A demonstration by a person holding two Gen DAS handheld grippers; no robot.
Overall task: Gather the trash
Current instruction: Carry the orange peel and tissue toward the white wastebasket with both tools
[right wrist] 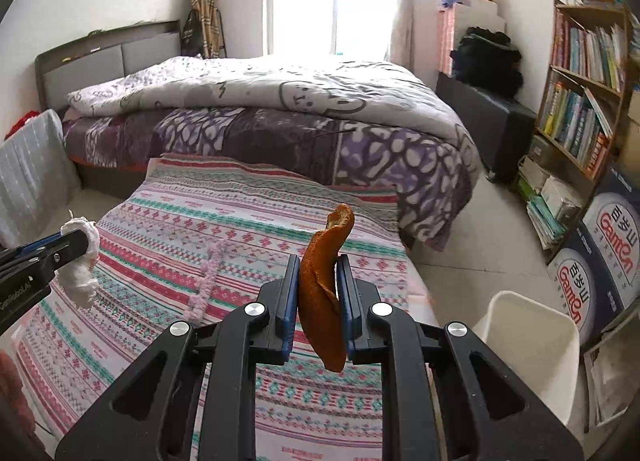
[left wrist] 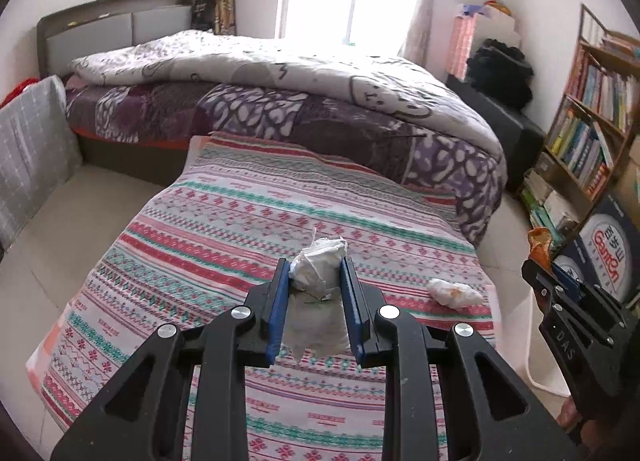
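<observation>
My left gripper [left wrist: 316, 273] is shut on a crumpled white tissue [left wrist: 318, 265] and holds it above the striped cloth [left wrist: 224, 221]. It also shows at the left of the right wrist view [right wrist: 80, 249] with the tissue [right wrist: 82, 277]. My right gripper [right wrist: 318, 273] is shut on a curled orange peel [right wrist: 322, 285], held over the cloth's right part. It shows at the right edge of the left wrist view [left wrist: 548, 269] with the peel [left wrist: 540, 247]. Another crumpled tissue [left wrist: 454, 293] with orange stains lies on the cloth near its right edge. A white bin [right wrist: 528, 345] stands on the floor at the right.
A pink fuzzy strip [right wrist: 208, 281] lies on the striped cloth [right wrist: 240, 221]. A bed with a purple and white quilt [left wrist: 304, 101] stands behind. A bookshelf [right wrist: 580, 101] and printed boxes [right wrist: 604, 245] stand at the right. A grey padded item [left wrist: 28, 157] leans at the left.
</observation>
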